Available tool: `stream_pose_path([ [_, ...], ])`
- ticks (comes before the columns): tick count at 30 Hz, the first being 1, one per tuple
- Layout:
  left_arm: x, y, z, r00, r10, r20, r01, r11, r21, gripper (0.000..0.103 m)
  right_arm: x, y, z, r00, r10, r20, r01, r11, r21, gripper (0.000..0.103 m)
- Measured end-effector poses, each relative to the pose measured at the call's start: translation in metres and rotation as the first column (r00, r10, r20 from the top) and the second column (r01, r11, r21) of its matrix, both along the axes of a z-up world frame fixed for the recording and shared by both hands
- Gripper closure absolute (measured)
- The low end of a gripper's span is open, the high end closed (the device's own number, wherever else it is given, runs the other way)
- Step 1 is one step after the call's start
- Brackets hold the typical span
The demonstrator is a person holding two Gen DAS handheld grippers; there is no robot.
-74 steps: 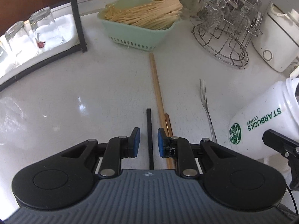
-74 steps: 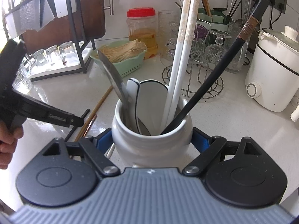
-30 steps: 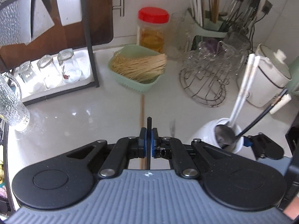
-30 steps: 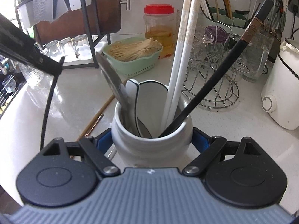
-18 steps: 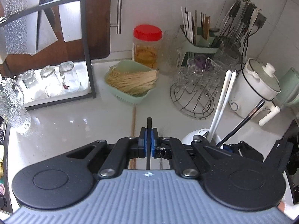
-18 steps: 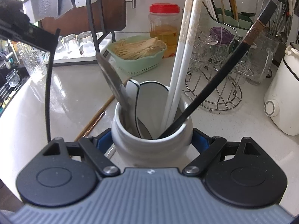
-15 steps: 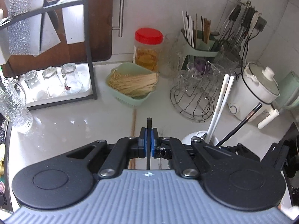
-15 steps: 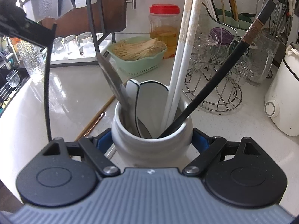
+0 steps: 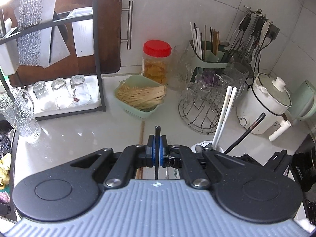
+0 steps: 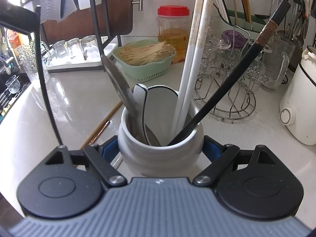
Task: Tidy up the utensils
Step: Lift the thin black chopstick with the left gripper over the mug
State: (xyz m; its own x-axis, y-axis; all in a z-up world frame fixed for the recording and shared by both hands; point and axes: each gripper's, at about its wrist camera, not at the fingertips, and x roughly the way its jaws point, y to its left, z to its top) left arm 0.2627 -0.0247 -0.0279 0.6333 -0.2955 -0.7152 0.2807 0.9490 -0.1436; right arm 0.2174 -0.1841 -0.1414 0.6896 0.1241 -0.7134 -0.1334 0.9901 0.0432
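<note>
Left gripper point(image 9: 157, 151): I have it clenched on a black chopstick point(image 9: 157, 138), pinched near the upper end between the blue pads point(image 9: 151, 150). In the right wrist view the same chopstick point(image 10: 46, 90) hangs down from the gripper, well above the counter point(image 9: 79, 136).
Reason for grip: holding near the top lets the long free end hang point-down, which I judge suits a drop into a narrow opening.
Right gripper point(image 10: 161, 150): I have its fingers closed against both sides of the white ceramic holder point(image 10: 161, 138), which stands upright on the counter. I judge this bracing keeps the holder from tipping or sliding when a utensil goes in.
Holder contents: a pair of white chopsticks point(image 10: 194, 59), one black chopstick with a brown band point(image 10: 237, 75), a metal utensil handle point(image 10: 117, 83) and a white spoon with a dark rim point(image 10: 141, 102), all leaning on the rim.
Remaining on counter: a wooden chopstick point(image 9: 141, 132) lies left of the holder, pointing toward the green basket point(image 9: 138, 110); a second, darker one point(image 10: 98, 131) lies beside it.
Step in hand: carrying the held chopstick across to the holder mouth.
Next move, my judgement: align the lower tip over the open gap beside the banded mate, then lower before releasing.
Risk: the tip may catch the leaning spoon or the rim.
</note>
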Motion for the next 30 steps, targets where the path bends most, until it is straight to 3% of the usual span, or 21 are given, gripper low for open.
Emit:
stream_pose_path([
  [13,0.0,-0.011,0.043,0.998,-0.03,0.049,0.03,1.0,0.01,0.098,-0.001,-0.001,-0.001,1.0,0.011,0.015,-0.011,1.0,-0.002,0.012],
  [30,-0.005,-0.039,0.115,0.98,-0.107,0.166,0.093,0.992,0.088,0.098,-0.001,-0.002,-0.001,1.0,0.011,0.019,-0.011,1.0,0.004,0.013],
])
